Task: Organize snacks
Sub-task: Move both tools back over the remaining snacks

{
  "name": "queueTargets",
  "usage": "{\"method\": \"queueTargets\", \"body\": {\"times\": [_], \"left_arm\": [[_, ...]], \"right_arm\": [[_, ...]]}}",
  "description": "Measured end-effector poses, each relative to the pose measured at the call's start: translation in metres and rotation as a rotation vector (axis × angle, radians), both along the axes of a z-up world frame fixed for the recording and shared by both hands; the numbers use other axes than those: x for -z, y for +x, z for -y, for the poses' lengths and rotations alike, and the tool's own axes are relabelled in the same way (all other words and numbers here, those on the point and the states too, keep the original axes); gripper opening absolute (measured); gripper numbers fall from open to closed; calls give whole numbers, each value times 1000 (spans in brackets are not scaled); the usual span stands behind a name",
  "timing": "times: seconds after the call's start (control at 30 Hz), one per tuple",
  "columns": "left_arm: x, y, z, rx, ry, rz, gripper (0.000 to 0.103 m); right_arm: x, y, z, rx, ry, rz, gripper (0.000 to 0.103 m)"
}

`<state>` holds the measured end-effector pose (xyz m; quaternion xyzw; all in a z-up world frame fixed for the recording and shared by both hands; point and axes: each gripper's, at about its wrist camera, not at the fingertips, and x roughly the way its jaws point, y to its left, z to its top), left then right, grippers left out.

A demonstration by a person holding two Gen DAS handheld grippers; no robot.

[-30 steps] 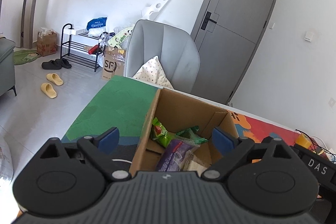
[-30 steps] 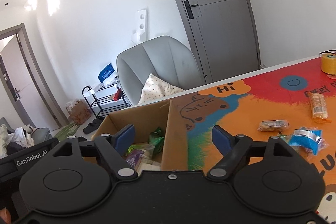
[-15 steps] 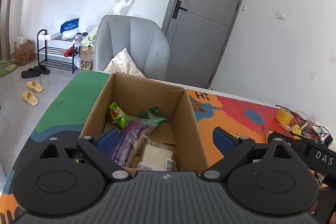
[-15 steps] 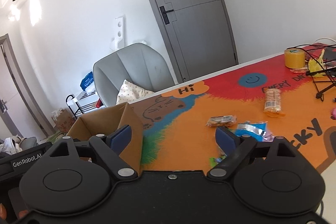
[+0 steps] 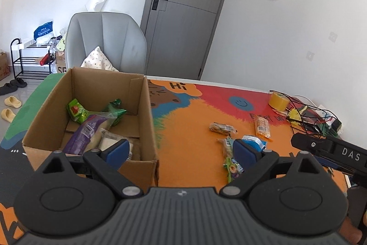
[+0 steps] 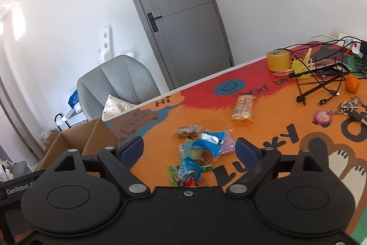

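While the left tool (image 5: 180, 150) gapes wide and empty, the box (image 5: 146, 121) at its 10 o'clock holds several packets (image 5: 89, 130), with loose snacks (image 5: 231, 148) on the surface (image 5: 195, 130) at 2 o'clock. Seen from the right wrist, the right tool (image 6: 189, 149), its jaws just opened wider, holds nothing above the snack pile (image 6: 201, 150), with the box (image 6: 96, 137) at 9 o'clock.

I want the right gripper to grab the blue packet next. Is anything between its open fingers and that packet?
Nothing visible. The right gripper is open and empty, and the blue packet lies just ahead on the mat among other snacks, uncovered.
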<state>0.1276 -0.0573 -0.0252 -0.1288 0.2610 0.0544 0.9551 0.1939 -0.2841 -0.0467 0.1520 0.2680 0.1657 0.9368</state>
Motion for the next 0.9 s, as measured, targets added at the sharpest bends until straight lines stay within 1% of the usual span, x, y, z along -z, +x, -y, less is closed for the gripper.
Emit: {"method": "queueTargets", "body": {"times": [0.07,0.1,0.17,0.23,0.27,0.3,0.33,0.43,0.47,0.53,0.63,0.7,0.8,0.9], "left_arm": [[2,2,6,8,5,-11,96],[3,2,7,14,1,-13,96],[4,3,14,12,17,-6,96],[6,3,20,3,26,-4,96],[6,2,22,5,24,-2,96],[6,2,25,12,21,-1,96],[5,2,27,20,16,-1,96],[4,1,35,36,10,7,95],[5,2,38,45,12,3,93],[9,5,44,56,4,-13,90],[18,10,51,75,-11,-45,79],[26,15,54,87,-29,-77,67],[37,22,53,83,-57,-114,61],[45,26,54,74,-62,-129,59]], "right_arm": [[5,0,7,15,-5,-16,87],[7,0,10,15,-3,-20,87],[11,-2,15,2,5,-27,86],[15,-2,19,2,8,-36,79],[18,-3,22,2,7,-45,72],[21,-2,24,-1,11,-54,68],[26,-3,27,-4,18,-66,67],[37,-1,33,-17,39,-99,58],[40,-1,34,-24,46,-109,56],[46,0,34,-36,57,-127,53],[54,2,33,-61,77,-148,52],[59,4,31,-74,86,-162,51],[66,7,26,-95,95,-184,45],[71,9,18,-119,91,-193,43]]}}
